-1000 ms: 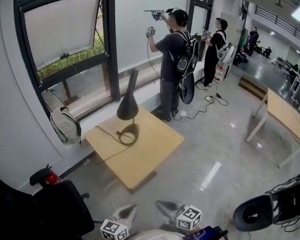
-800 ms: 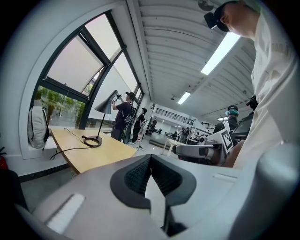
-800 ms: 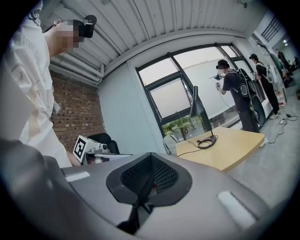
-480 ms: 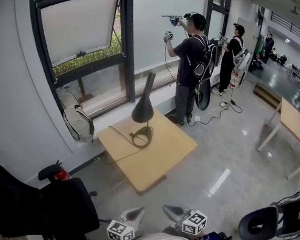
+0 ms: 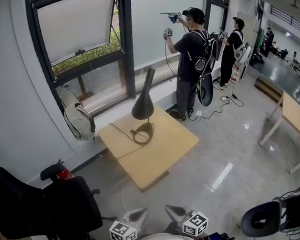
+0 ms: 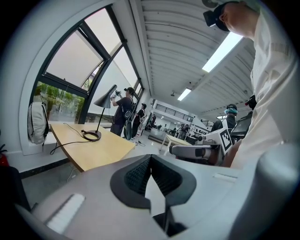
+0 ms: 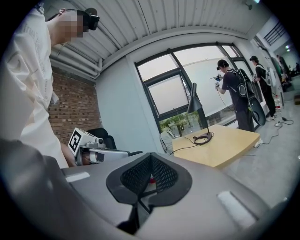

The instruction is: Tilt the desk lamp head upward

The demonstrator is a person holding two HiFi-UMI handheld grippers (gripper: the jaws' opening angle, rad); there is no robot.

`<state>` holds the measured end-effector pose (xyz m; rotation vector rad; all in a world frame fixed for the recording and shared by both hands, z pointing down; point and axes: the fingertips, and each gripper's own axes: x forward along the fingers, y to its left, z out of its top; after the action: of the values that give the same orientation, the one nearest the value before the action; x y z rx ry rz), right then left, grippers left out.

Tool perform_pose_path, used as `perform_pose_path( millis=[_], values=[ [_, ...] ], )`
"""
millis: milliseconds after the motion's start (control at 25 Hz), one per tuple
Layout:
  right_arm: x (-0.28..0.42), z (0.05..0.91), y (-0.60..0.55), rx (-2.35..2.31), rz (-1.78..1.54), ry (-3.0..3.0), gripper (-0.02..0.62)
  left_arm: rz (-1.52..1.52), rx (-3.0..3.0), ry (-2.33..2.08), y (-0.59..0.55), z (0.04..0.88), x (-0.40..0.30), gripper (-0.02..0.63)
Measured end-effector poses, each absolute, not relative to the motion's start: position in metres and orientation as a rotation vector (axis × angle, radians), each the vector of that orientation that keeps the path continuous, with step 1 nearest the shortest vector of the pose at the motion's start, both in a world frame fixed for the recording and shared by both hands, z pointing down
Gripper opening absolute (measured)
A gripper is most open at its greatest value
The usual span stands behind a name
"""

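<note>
Office room with grey glossy floor and a big dark-framed window on the left wall. Small wooden worktop stands below the window. Desk lamp sits on the worktop's far part, near the window side. Its ring base is flat on the wood, its thin stem rises, and the dark cone head hangs with the opening facing down. Lamp cord trails across the wood toward the left edge.

Left hand-held gripper is clenched, pads pressed together, nothing between them. Right hand-held gripper is also clenched and empty. In the head view both sit low at the bottom edge, close to the person's body and side by side. Both are well apart from the lamp, with bare floor between them and the worktop. Neither touches anything.

Light backpack leans at the window sill left of the worktop. Black office chair is at lower left, with a red object just behind it, too small to identify. Two other people stand at the far window with their own gear. Second wooden table is at the right edge.
</note>
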<state>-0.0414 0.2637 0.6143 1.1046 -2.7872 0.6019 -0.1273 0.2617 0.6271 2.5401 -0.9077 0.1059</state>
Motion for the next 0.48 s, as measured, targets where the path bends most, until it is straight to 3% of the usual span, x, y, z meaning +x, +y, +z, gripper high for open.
perform_pose_path(
  millis=[480],
  values=[
    [0.015,0.631,0.228,1.22,0.617,-2.715,0.014,0.152,2.543,-0.858,0.228,0.634,-0.079,0.002]
  ],
)
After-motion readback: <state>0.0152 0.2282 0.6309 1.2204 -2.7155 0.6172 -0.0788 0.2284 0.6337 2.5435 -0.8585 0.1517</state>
